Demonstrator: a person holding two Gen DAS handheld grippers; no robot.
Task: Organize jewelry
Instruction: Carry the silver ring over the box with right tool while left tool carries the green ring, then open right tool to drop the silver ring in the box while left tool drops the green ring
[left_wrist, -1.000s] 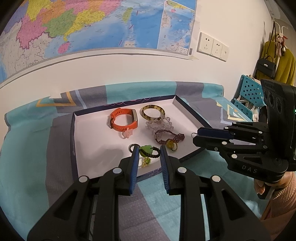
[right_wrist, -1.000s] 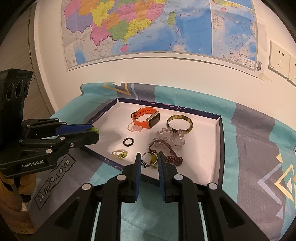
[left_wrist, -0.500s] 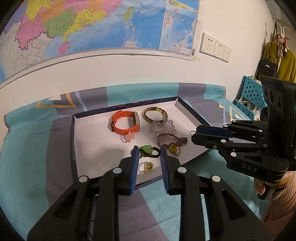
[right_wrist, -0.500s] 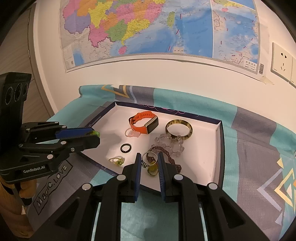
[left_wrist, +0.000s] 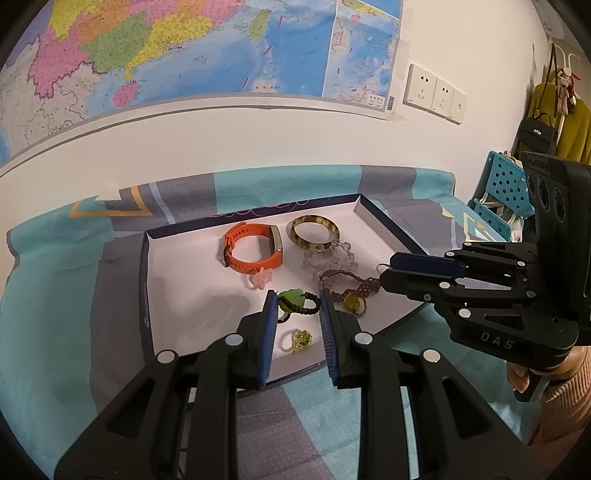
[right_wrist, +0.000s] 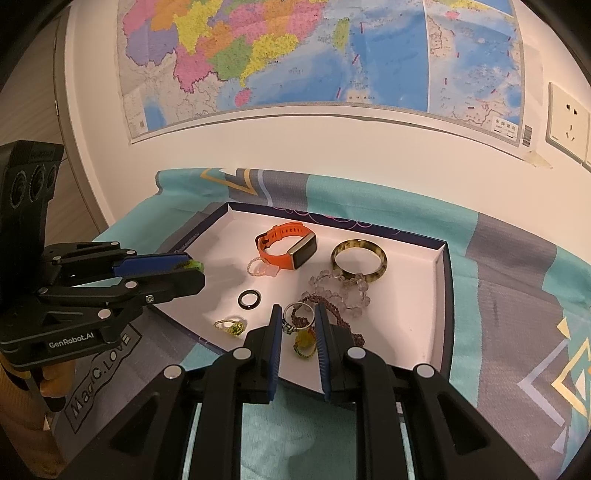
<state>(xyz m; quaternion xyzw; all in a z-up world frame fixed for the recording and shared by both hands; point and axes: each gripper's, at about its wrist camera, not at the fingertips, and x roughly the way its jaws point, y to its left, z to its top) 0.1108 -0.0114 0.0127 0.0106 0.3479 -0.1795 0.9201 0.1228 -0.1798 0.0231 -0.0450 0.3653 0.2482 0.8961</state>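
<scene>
A white tray (left_wrist: 184, 288) with a dark rim lies on the cloth and holds jewelry. My left gripper (left_wrist: 295, 301) is shut on a dark cord bracelet with a green charm (left_wrist: 291, 300), held above the tray's front. My right gripper (right_wrist: 295, 315) is shut on a silver ring (right_wrist: 293, 319), above the tray's near edge; it also shows in the left wrist view (left_wrist: 388, 271). In the tray lie an orange watch band (left_wrist: 253, 253), a tortoise bangle (left_wrist: 314, 230), a clear bead bracelet (left_wrist: 330, 258), a maroon braided bracelet (left_wrist: 351, 286), a yellow-stone ring (left_wrist: 352, 302), a green-stone ring (left_wrist: 299, 339) and a black ring (right_wrist: 249, 298).
A teal and grey patterned cloth (left_wrist: 74, 314) covers the table. A white wall with a map (left_wrist: 184, 55) stands just behind. Wall sockets (left_wrist: 434, 92) are to the right. A blue perforated crate (left_wrist: 498, 192) and hanging clothes stand at far right.
Both grippers have drawn back and risen slightly from the tray with their pieces. The tray's contents look unchanged.
</scene>
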